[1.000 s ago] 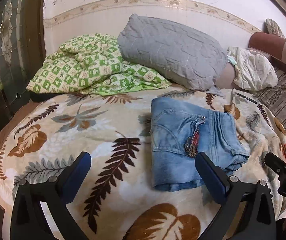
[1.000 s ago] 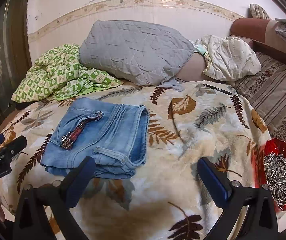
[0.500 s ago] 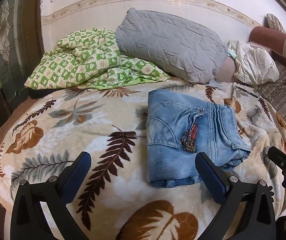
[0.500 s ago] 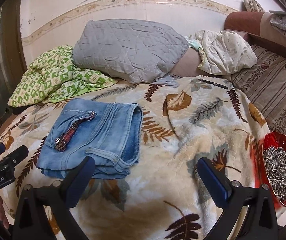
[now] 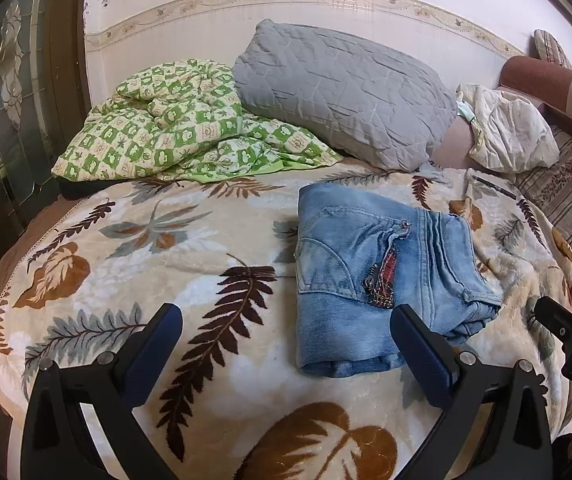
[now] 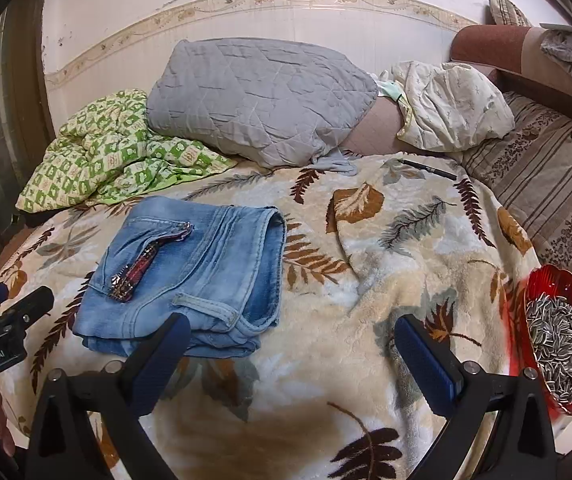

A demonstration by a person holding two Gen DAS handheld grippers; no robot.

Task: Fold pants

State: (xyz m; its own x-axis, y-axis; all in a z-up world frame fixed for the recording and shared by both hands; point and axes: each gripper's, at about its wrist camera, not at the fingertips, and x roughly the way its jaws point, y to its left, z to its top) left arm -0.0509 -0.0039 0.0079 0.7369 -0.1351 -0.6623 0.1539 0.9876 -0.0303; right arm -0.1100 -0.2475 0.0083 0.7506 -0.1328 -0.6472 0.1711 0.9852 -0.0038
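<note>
Light-blue jeans (image 5: 369, 272) lie folded into a compact rectangle on the leaf-patterned blanket (image 5: 190, 248), with a red beaded ornament at the pocket. They also show in the right wrist view (image 6: 190, 276). My left gripper (image 5: 286, 344) is open and empty, held above the blanket, its right finger just before the jeans' near edge. My right gripper (image 6: 291, 354) is open and empty, its left finger over the jeans' near right corner. Neither touches the jeans.
A grey pillow (image 5: 341, 96), a green checked quilt (image 5: 182, 128) and a white pillow (image 6: 453, 104) lie at the back. A red dish of sunflower seeds (image 6: 561, 340) sits at the bed's right edge. A black pen (image 6: 429, 169) lies behind.
Both grippers drew slightly back and shifted; the jeans lie unchanged. Both stay open and empty.
</note>
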